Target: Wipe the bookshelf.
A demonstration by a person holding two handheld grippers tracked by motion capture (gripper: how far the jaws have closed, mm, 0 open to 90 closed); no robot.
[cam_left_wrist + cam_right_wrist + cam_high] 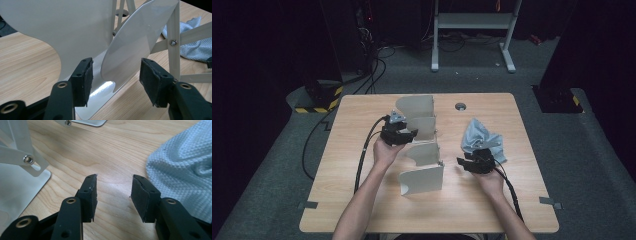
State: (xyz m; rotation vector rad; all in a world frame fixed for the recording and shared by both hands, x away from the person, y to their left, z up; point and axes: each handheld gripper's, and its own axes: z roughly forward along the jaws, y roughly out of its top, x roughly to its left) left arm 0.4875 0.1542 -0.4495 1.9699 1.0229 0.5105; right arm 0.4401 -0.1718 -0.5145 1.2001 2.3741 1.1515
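Dark room, wooden tabletop (362,200). My left gripper (115,80) straddles a curved panel of the white folding rack (422,150) at mid-table, pads not touching — stiff, slick sheet, so I'd grip its edge. Right gripper (113,195) released, beside the soft blue cloth (185,170).

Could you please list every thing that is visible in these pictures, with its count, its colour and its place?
folding rack: one, off-white, four curved panels on a scissor frame, middle of the table.
cloth: one, light blue, crumpled, right part of the table, beside the right gripper.
table: one, light wood, with a grey round cap near its far edge.
stand: one, white metal, on the floor behind the table.
cables: several, black, on the floor at the far left.
left gripper: one, black, jaws apart around a rack panel, pads not pressing on it.
right gripper: one, black, jaws apart over bare wood, beside the cloth.
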